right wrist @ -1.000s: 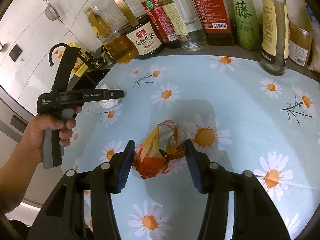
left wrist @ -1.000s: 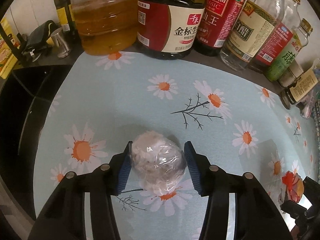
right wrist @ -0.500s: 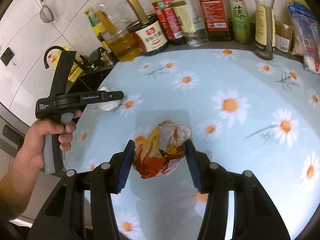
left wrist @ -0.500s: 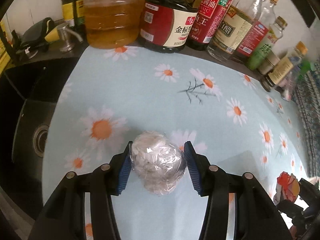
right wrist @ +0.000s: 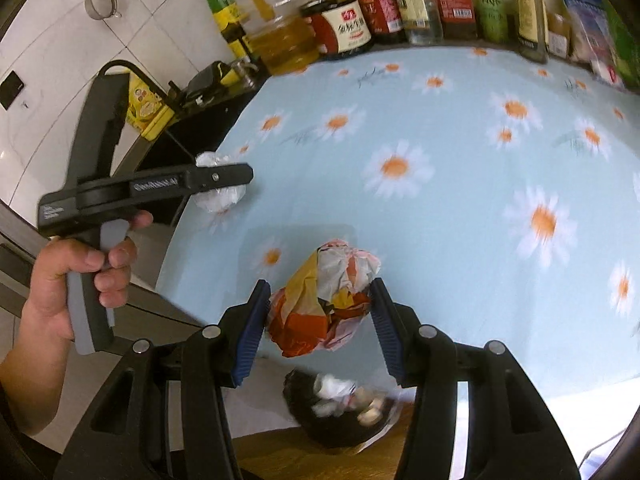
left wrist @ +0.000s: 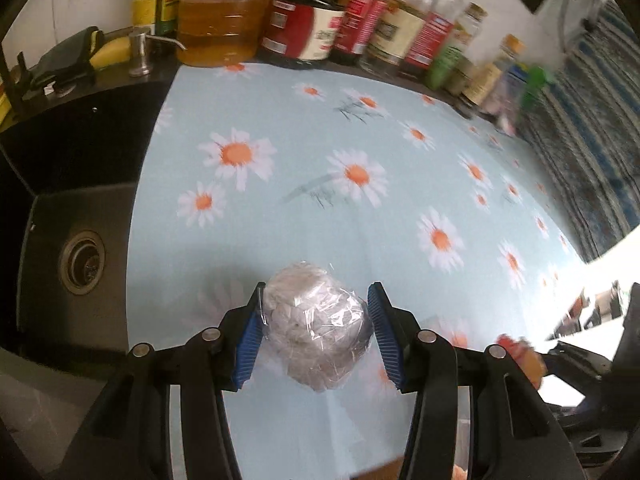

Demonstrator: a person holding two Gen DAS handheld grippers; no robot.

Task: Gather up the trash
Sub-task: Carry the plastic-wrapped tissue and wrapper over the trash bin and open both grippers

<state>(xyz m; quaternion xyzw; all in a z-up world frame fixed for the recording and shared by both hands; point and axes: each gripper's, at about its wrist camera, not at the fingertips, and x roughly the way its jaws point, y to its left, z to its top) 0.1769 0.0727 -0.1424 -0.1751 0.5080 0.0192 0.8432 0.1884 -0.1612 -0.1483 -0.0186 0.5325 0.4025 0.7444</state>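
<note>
The left tongs (left wrist: pixel 316 334) are clamped on a ball of whitish crumpled waste wrapped in clear plastic film (left wrist: pixel 314 324), their blue ribbed pads (left wrist: pixel 248 340) pressing on both sides of it. The ball hangs between the tips above the tabletop (left wrist: pixel 320 140), which is covered in a pale blue cloth printed with white and orange daisies. To the left of these tongs lies a dark sink (left wrist: pixel 80 208) with a round metal drain (left wrist: pixel 82 260). Far ahead of the tips, a row of oil and sauce bottles (left wrist: pixel 320 20) lines the back edge of the tabletop against the wall.

The right tongs (right wrist: pixel 320 320) are clamped on a crumpled paper wrapper in red, orange, yellow and white (right wrist: pixel 324 300), gripped from both sides and held off the cloth near the tabletop's front edge. Just below and beneath these tips sits a dark bin (right wrist: pixel 340 412) with white and pale scraps inside; it is blurred, and its exact shape is hard to make out. To the left of the right tongs, a person's hand (right wrist: pixel 76 280) grips the grey handle of the other tool, whose black arm reaches across with the plastic-wrapped ball at its tip. Well ahead of the right tongs, the same line of bottles stands along the wall, and a small metal strainer (right wrist: pixel 102 0) hangs on the white tiles at upper left.
</note>
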